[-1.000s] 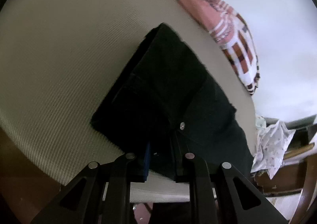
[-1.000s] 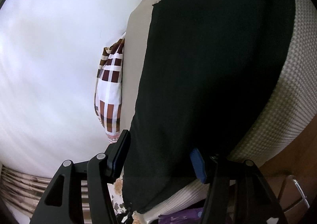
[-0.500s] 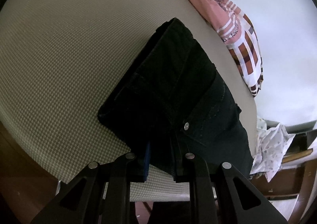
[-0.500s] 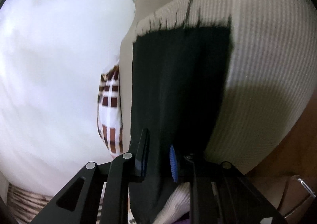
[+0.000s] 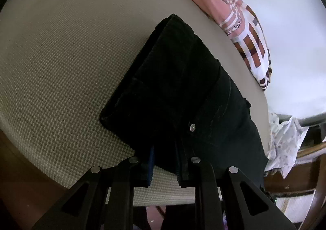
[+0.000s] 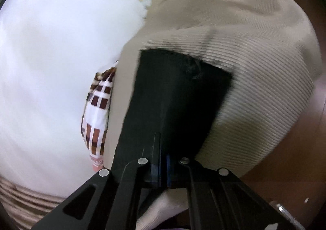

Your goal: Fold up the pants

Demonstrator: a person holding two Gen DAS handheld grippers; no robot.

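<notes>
Black pants (image 5: 179, 91) lie on a beige woven cushion (image 5: 61, 56), waist end with a metal button (image 5: 192, 127) near my left gripper (image 5: 165, 160). The left jaws stand close around the waistband fabric and grip it. In the right wrist view the pants (image 6: 175, 103) are a dark strip running away from my right gripper (image 6: 162, 164), whose jaws are nearly together and pinch the pants' near edge. That view is blurred. The far leg end with frayed threads lies on the cushion (image 6: 254, 67).
A pink and brown checked cloth (image 5: 244, 32) lies along the cushion's far edge by a white wall (image 5: 295, 26); it also shows in the right wrist view (image 6: 97, 111). A crumpled white patterned cloth (image 5: 285, 140) hangs at the right. Brown wood furniture (image 5: 295, 179) stands beyond.
My right gripper has closed from wide open onto the pants' edge and pulled back, so the pants look smaller and farther. My left gripper holds the waist and has barely moved.
</notes>
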